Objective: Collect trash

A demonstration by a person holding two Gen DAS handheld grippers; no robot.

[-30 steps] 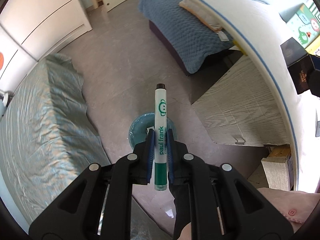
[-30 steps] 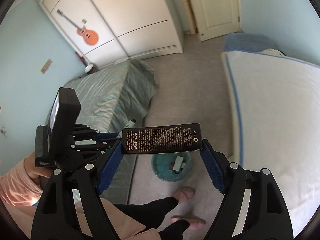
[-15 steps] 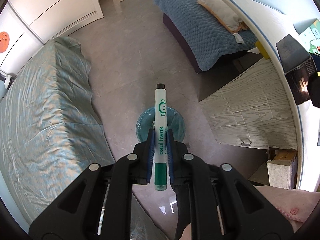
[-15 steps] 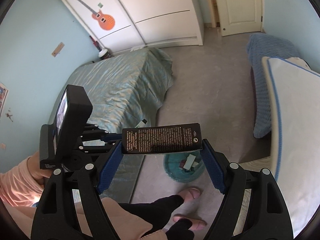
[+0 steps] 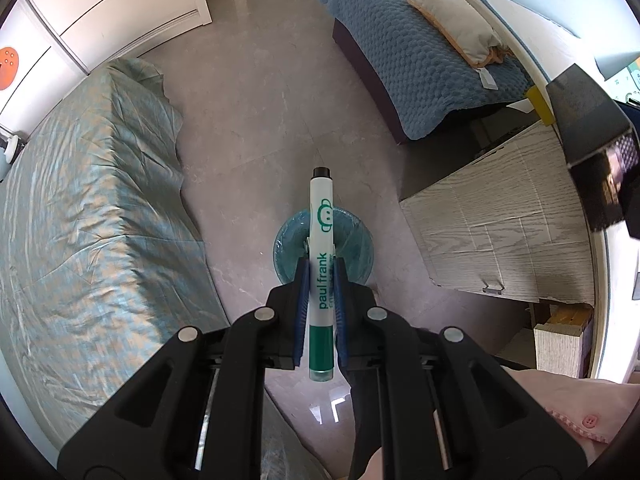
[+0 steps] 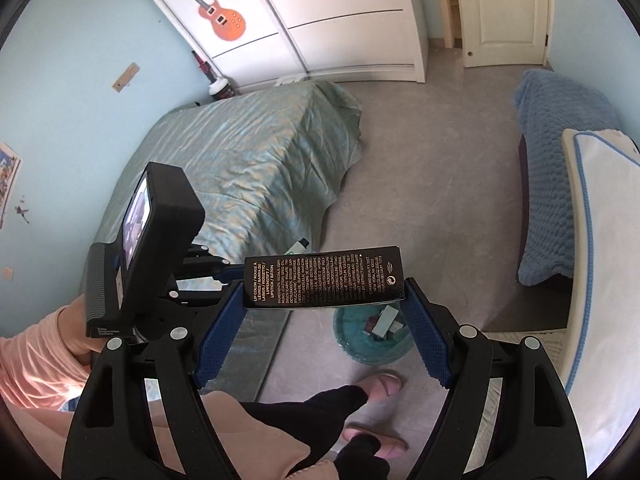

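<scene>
Below both grippers, the round teal-lined trash bin (image 5: 323, 245) had drifted nearer centre over the last second, so I judged a drop was close. My right gripper (image 6: 323, 312), jaws spread wide, clamped the long black cardboard lipstick box (image 6: 322, 282) end to end. My left gripper (image 5: 321, 294), nearly closed, pinched the white-and-green marker pen (image 5: 321, 276) directly above the bin.

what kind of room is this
Most likely a bedroom, perhaps a child's or teen's. A bed under a teal cover sits by a white wardrobe with a guitar sticker, and a second bed has a blue blanket and pillow.
</scene>
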